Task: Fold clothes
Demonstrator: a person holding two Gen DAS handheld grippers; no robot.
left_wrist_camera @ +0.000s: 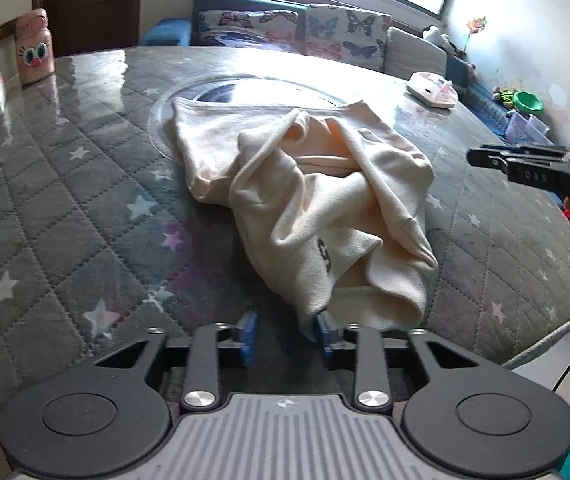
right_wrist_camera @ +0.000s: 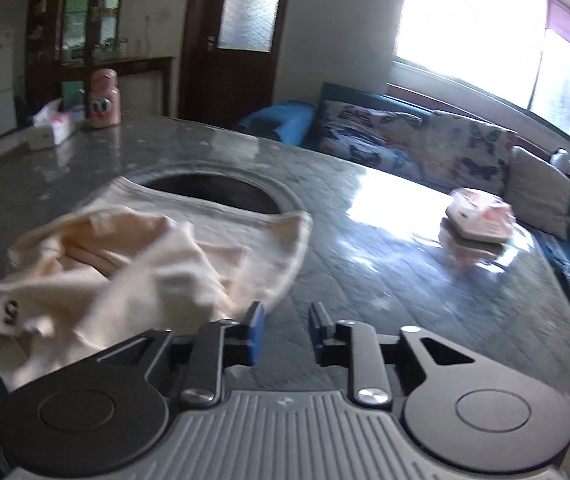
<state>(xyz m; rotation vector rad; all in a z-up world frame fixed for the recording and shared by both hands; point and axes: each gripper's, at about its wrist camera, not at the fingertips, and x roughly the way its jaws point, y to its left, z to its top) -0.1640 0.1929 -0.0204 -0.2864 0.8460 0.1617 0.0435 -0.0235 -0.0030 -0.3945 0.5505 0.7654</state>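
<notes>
Left gripper (left_wrist_camera: 287, 330): you are holding jaws apart, cloth edge brushing right pad, unclamped. Right gripper (right_wrist_camera: 285, 330): jaws parted, empty, hovering beside cream garment (left_wrist_camera: 305, 200). Garment lying crumpled mid-table (left_wrist_camera: 65, 200). Step, judged: you are regrasping; next needs hem corners found, then spread flat.

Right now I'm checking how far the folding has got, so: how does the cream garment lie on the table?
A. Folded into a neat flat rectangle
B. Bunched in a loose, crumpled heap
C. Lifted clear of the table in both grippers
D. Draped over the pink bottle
B: the cream garment lies on the table in rumpled folds, and the open left gripper and right gripper grip nothing.
</notes>
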